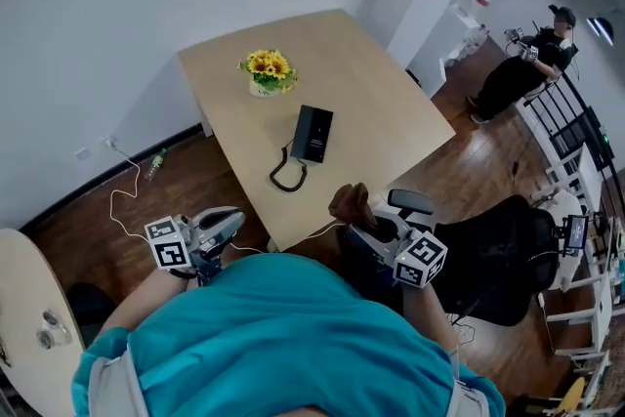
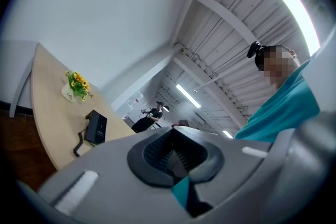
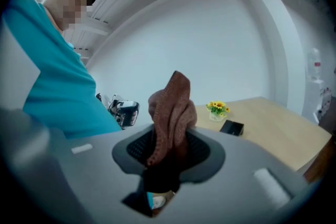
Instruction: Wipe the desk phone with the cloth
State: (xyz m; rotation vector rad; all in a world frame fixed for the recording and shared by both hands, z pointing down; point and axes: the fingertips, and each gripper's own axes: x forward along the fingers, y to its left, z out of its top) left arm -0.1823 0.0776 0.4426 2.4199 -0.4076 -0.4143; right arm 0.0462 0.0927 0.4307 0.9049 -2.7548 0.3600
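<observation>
Right gripper view: right gripper (image 3: 167, 150) grips the brown cloth (image 3: 170, 107), which stands up between its jaws. Left gripper (image 2: 176, 157) is closed and empty. Both hover off the table's (image 1: 391, 112) near edge. Phone (image 1: 312, 134) lies mid-table, flowers (image 1: 268, 71) toward the far edge.

I see white walls (image 1: 117, 5), dark wood floor (image 1: 88, 210), pale wooden surface (image 1: 371, 103) near the wall, black office chair (image 1: 498, 259) by its edge, strip lights (image 2: 295, 8) on white ceiling.
</observation>
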